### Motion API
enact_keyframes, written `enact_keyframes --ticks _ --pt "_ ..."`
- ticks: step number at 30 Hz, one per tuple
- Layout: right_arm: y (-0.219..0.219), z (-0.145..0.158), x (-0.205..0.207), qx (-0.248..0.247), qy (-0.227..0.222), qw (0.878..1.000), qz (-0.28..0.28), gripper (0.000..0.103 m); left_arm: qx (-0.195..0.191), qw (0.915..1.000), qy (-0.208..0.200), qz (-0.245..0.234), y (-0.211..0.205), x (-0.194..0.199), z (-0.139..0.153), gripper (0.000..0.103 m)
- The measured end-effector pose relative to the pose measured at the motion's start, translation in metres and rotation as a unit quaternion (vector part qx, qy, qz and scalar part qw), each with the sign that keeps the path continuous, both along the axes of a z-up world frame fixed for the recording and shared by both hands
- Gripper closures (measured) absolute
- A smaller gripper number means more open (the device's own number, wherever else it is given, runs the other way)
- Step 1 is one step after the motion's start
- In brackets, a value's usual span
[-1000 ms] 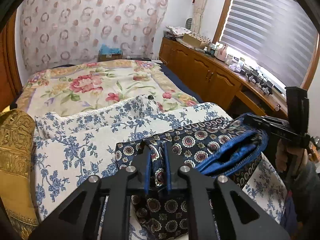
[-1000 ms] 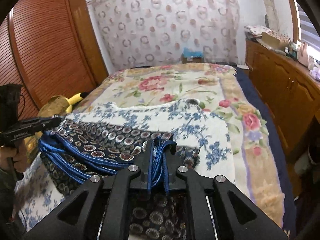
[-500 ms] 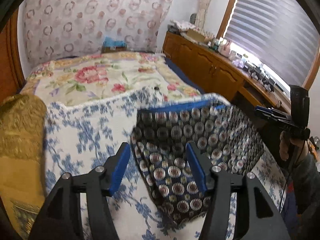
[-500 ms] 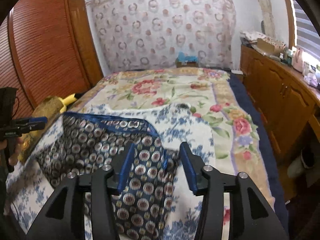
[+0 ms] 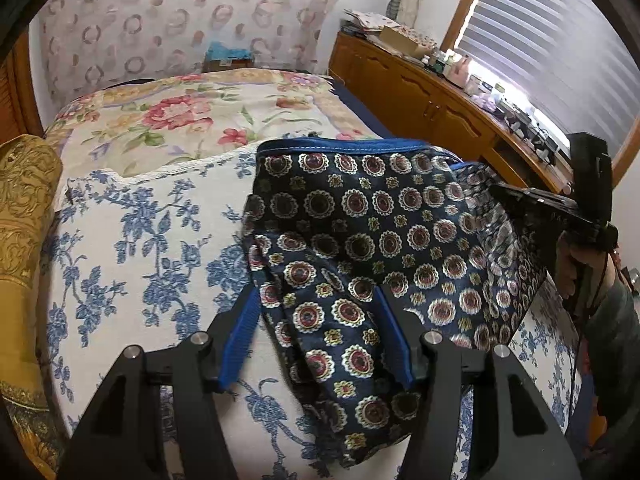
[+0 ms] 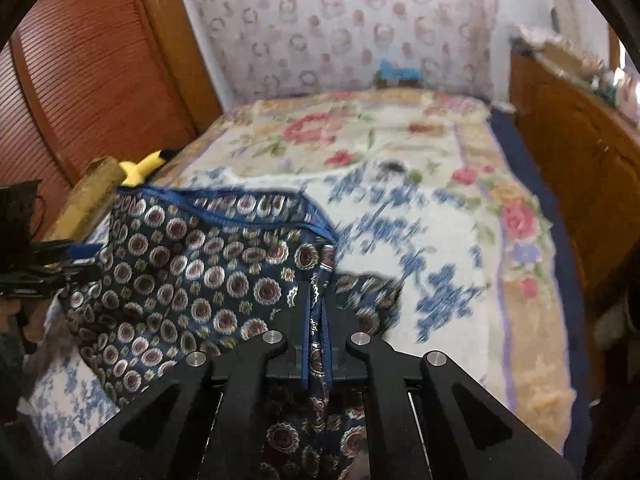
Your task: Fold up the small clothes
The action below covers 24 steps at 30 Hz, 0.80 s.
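A small navy garment [image 5: 360, 240] with round medallion print and a blue hem lies on the blue-flowered white cloth [image 5: 140, 248] on the bed. My left gripper [image 5: 316, 320] is open, its blue-padded fingers straddling the garment's near left part without pinching it. My right gripper [image 6: 318, 312] is shut on the garment's right edge [image 6: 320, 280] and lifts it off the cloth. The garment also shows in the right wrist view [image 6: 192, 272]. The right gripper shows at the right of the left wrist view [image 5: 560, 212]; the left one at the left edge of the right wrist view [image 6: 48, 268].
A gold brocade bolster [image 5: 20, 220] lies along the bed's left side, with a yellow plush toy [image 6: 144, 166] behind it. A flowered bedspread [image 5: 192, 116] covers the far bed. A wooden cabinet [image 5: 420, 96] runs along the right; a louvred wardrobe [image 6: 88, 80] stands on the left.
Both grippers let go of the garment half a second ago and it spread flat. Now the right gripper has shut on its right edge and pulls it up; the left stays open.
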State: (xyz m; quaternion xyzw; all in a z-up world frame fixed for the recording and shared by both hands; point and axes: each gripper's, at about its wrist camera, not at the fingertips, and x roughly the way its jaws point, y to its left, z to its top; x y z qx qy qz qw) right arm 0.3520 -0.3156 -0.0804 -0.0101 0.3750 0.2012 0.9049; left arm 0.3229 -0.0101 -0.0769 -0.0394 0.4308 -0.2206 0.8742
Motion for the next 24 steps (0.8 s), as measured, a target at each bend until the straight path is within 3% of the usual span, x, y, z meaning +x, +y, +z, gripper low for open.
enact_keyframes --ticks 3,10,11,13,15,20,22,24 --pt "-0.006 0.006 -0.004 -0.024 -0.032 0.998 -0.048 0.102 -0.005 1.0 -0.008 -0.001 0.002 -0.003 0.003 0.045" --pt "-0.009 -0.002 0.0 -0.035 -0.009 0.998 -0.054 0.101 0.002 0.9999 -0.01 -0.009 -0.001 0.001 -0.002 0.048" --pt "-0.01 -0.002 0.001 -0.03 -0.006 0.998 -0.054 0.098 0.007 0.9999 -0.01 -0.008 -0.002 0.004 -0.004 0.054" --pt "-0.011 0.001 -0.001 -0.025 -0.01 0.998 -0.06 0.095 0.001 0.9999 -0.003 -0.015 -0.003 0.01 -0.006 0.088" --pt "-0.011 0.003 -0.003 -0.021 -0.013 0.998 -0.056 0.09 -0.009 0.9998 -0.012 -0.017 -0.002 0.009 -0.004 0.1" --pt "-0.011 0.007 -0.01 -0.02 -0.015 0.998 -0.053 0.065 -0.008 0.9986 -0.049 0.019 0.009 0.004 0.012 0.1" --pt "-0.01 0.007 -0.012 -0.018 -0.008 0.998 -0.054 0.054 0.007 0.9987 -0.045 0.022 0.008 0.005 0.01 0.092" --pt "-0.008 0.004 -0.012 -0.016 0.006 0.999 -0.046 0.051 0.022 0.9986 -0.039 0.028 0.007 0.008 0.007 0.081"
